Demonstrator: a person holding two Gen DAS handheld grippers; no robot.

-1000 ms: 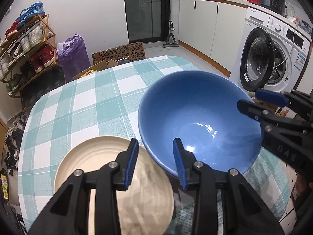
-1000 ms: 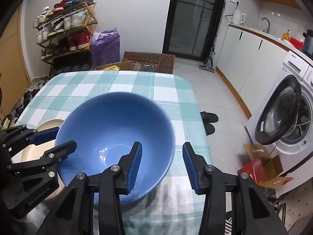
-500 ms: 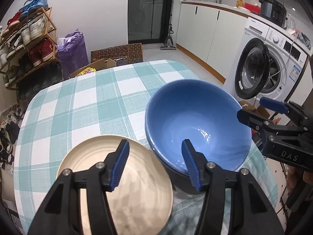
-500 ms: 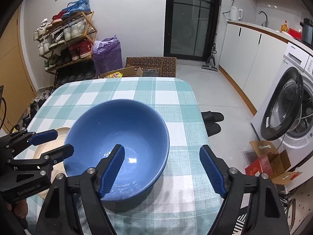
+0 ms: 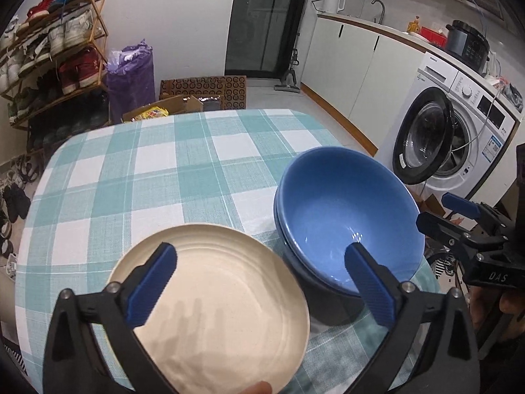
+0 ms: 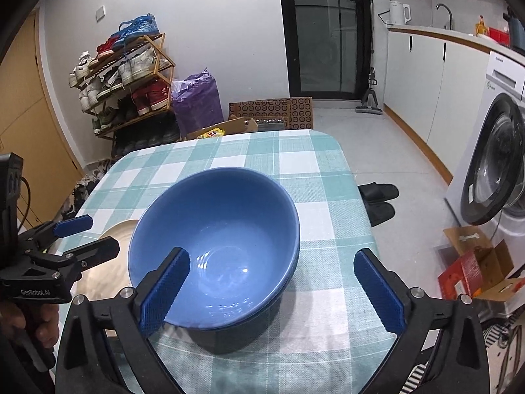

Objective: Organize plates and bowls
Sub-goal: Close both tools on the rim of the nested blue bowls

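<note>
We see a glossy blue ceramic bowl (image 6: 216, 246) nested in a second blue bowl (image 5: 297, 262) of the same shape, whose rim shows just under it. The stack stands on the tabletop (image 5: 164, 164), which is covered with a teal-and-white checked cloth, near the edge that faces the washing machine (image 5: 459, 124). Just beside the stack on the left lies a round cream plate with faint rings (image 5: 216, 305); its rim comes very close to the bowls, though we cannot tell whether they touch.

Our left claw (image 5: 261, 287) has just been opening and now stands wide: one blue pad hangs over the plate and the other over the near rim of the bowl, neither pressing on anything. Our right claw (image 6: 270, 290) has likewise just been opening and is spread wide, one pad over the near rim of the bowl and the other over bare cloth; it grips nothing.

Beyond the bowls and the plate the cloth is free all the way to the far edge. To the right the tabletop ends just past the bowls, and below it the floor carries a pair of black slippers (image 6: 377, 200) and an open cardboard box (image 6: 475, 262). Behind the far edge stand a box of packets (image 6: 223, 129), a purple bag (image 6: 195, 101) and a wooden shoe rack (image 6: 128, 82).
</note>
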